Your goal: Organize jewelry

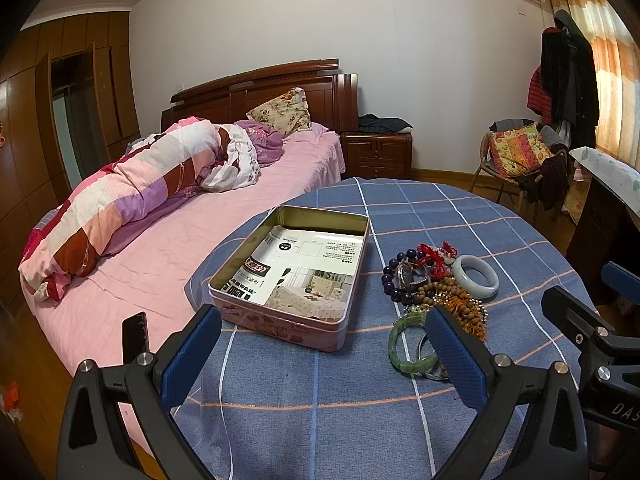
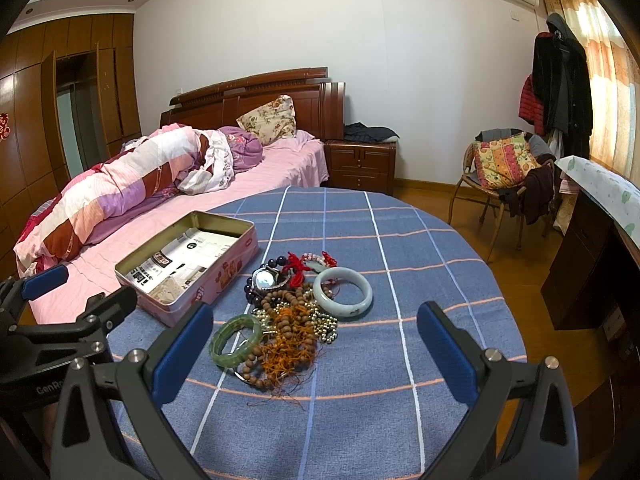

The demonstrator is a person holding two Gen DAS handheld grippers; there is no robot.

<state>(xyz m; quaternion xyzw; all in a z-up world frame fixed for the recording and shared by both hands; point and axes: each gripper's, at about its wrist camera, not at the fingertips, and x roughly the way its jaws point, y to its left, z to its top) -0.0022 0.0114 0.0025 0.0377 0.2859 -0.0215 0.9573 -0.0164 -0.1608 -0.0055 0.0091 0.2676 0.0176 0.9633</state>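
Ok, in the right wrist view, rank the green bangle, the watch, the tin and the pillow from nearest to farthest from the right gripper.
1. Green bangle: just ahead of the right gripper, by its left finger.
2. Watch: farther back in the jewelry pile.
3. Tin: left of the pile; its near corner is about level with the watch, so these two are close to call.
4. Pillow: far back on the bed.

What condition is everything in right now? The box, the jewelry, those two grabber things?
Tin box: open, no lid on, paper lining, no jewelry inside.
Jewelry pile: heaped and tangled on the tablecloth, beside the box.
Pale jade bangle: lying flat at the pile's edge.
Green bracelet: lying flat, nearest the grippers.
Left gripper: fingers open, holding nothing.
Right gripper: fingers open, holding nothing.
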